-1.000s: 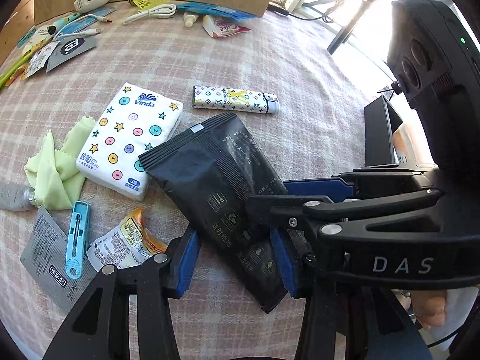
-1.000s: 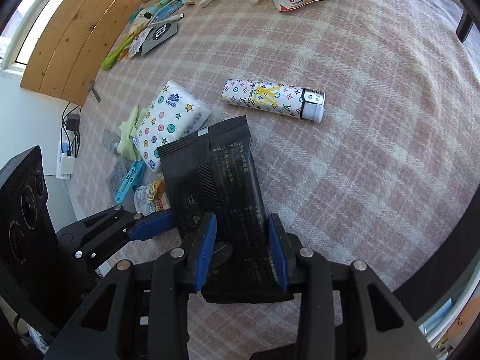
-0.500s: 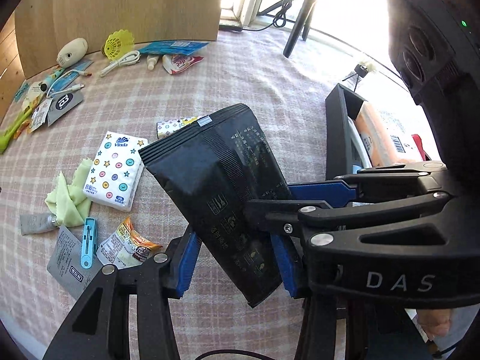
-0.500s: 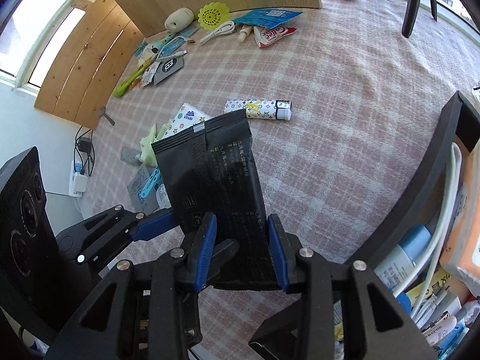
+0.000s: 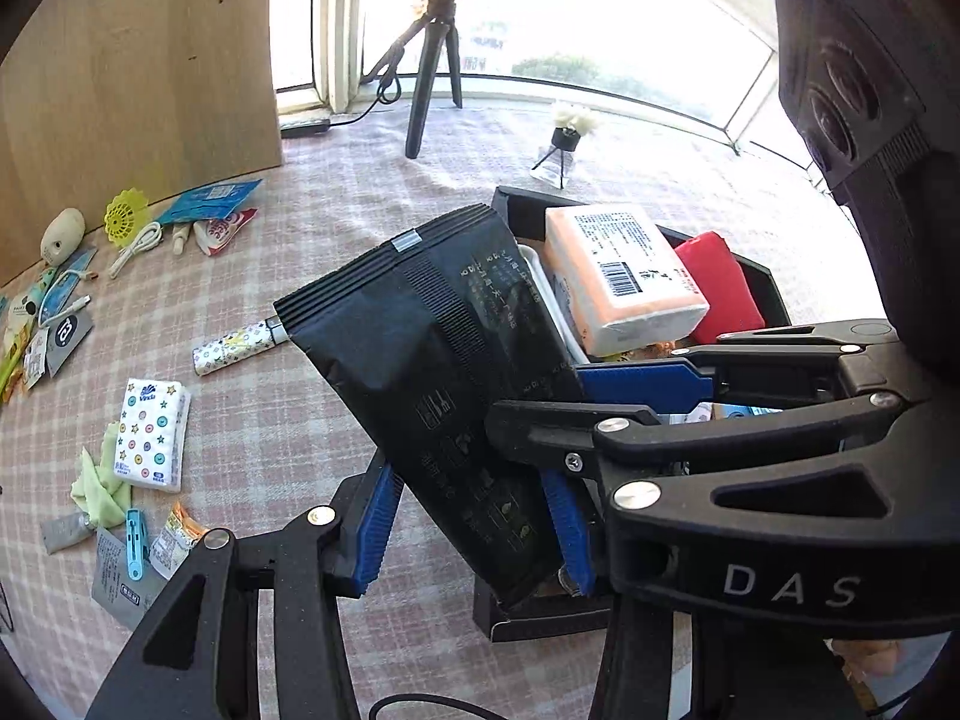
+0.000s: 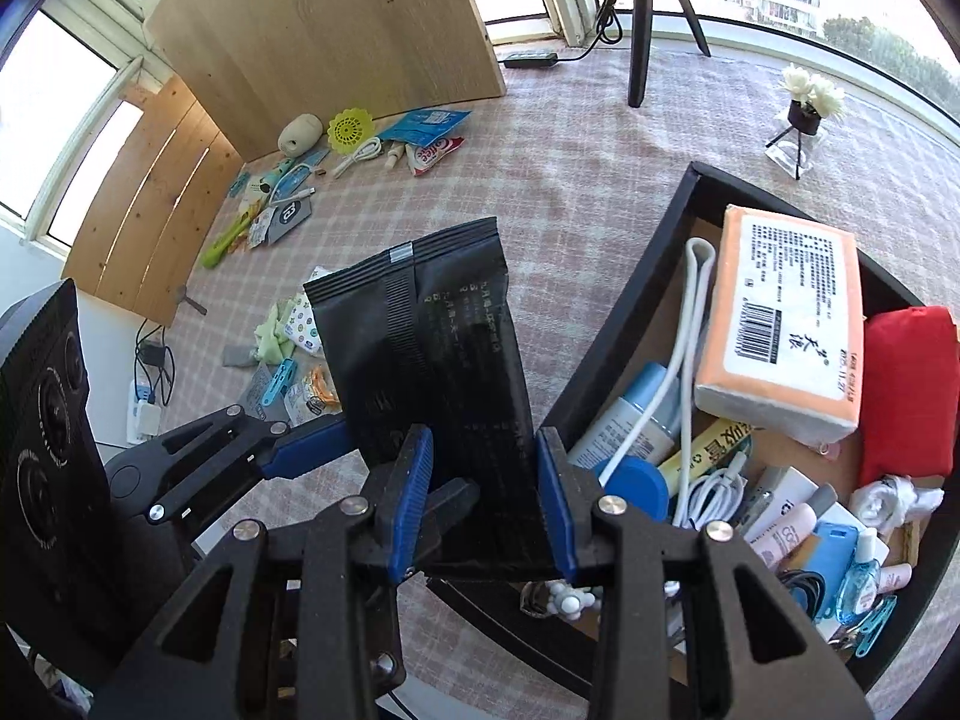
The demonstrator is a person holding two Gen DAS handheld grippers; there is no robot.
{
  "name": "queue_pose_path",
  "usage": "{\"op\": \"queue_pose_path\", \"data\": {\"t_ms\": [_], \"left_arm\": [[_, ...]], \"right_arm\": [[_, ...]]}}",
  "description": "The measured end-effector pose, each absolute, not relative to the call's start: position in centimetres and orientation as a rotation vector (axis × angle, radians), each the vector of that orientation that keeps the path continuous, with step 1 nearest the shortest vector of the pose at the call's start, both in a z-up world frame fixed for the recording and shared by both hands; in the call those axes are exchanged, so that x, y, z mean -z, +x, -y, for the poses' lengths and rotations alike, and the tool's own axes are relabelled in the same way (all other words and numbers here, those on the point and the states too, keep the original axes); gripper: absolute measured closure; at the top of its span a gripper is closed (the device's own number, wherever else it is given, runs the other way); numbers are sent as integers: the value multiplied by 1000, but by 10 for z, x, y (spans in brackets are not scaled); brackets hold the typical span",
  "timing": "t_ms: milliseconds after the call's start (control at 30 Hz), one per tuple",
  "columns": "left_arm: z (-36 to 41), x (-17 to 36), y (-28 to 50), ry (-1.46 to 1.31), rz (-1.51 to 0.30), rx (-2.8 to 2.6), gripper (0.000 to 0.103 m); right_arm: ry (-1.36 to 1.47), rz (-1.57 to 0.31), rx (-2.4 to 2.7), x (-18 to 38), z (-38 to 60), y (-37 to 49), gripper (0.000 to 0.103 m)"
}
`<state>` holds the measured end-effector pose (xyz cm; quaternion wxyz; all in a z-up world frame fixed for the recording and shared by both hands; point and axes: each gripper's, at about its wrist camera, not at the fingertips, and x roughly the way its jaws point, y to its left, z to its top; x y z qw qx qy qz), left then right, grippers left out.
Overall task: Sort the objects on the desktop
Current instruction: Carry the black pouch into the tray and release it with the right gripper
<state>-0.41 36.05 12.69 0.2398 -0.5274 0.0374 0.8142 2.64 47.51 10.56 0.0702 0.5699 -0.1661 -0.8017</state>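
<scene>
Left tool: part-open, clamped on black pouch.
Right tool: likewise, gripping pouch.
Advice: carry level over black box, lower, release together.

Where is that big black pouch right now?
The black pouch is up off the checked tablecloth, pinched between both claws, the right claw and the left claw, beside the black storage box.

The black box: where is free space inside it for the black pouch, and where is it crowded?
Inside the black box, bare floor shows only beside the white cable, left of the orange tissue pack. Its near end is crowded with bottles, tubes and clips. The black pouch is held by both grippers.
</scene>
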Motion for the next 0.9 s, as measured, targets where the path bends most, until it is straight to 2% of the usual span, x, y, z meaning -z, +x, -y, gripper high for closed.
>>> {"op": "queue_pose_path", "data": {"t_ms": [567,900], "left_arm": [[-479,-136,24,-1313,-262,-1994,59],[-467,-140,17,-1331,-267,-2064,56]], "right_arm": [[1758,753,2622,-120,-575,110,68],[1736,766,2701,-128,-592,117,66]]}}
